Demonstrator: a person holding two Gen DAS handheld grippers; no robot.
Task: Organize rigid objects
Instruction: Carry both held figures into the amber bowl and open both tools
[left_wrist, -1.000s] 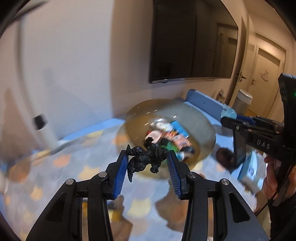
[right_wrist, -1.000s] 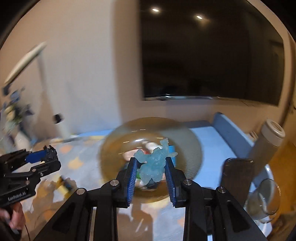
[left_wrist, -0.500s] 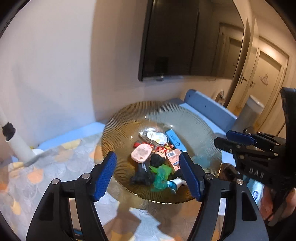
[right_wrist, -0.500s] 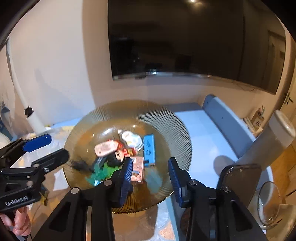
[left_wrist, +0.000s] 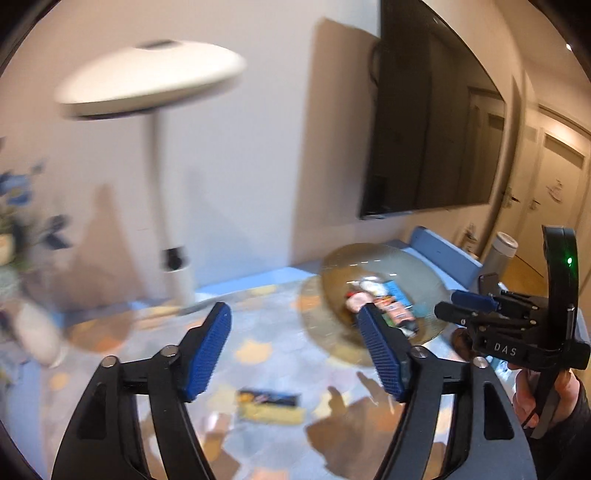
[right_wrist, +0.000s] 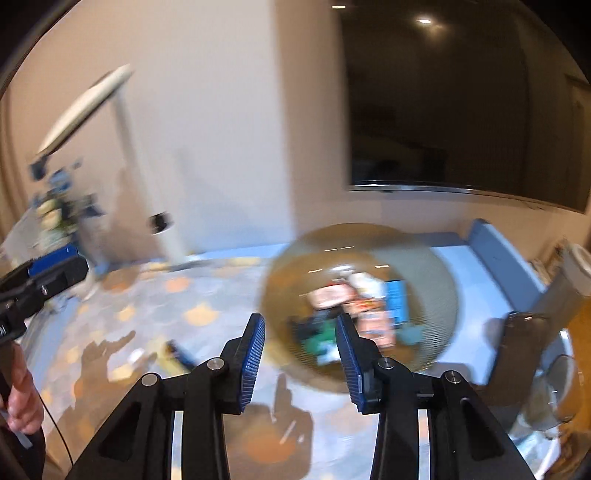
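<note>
1. 2 grippers, both empty: the left gripper (left_wrist: 295, 350) gapes wide, the right gripper (right_wrist: 300, 354) stands partly apart.
2. Small toys and packets (right_wrist: 354, 306) lie heaped in the ribbed amber glass bowl (right_wrist: 436, 280), far right, likely gathered there as the sorting spot.
3. Near the left gripper, a flat, blurred packet (left_wrist: 269, 404) lies loose on the patterned tablecloth (left_wrist: 266, 317), probably next.

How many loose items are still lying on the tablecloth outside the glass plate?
2, as far as the blur allows: a flat dark-and-yellow packet ahead of the open left tool, and a small pale item just left of it. The amber ribbed glass plate could hide others.
</note>
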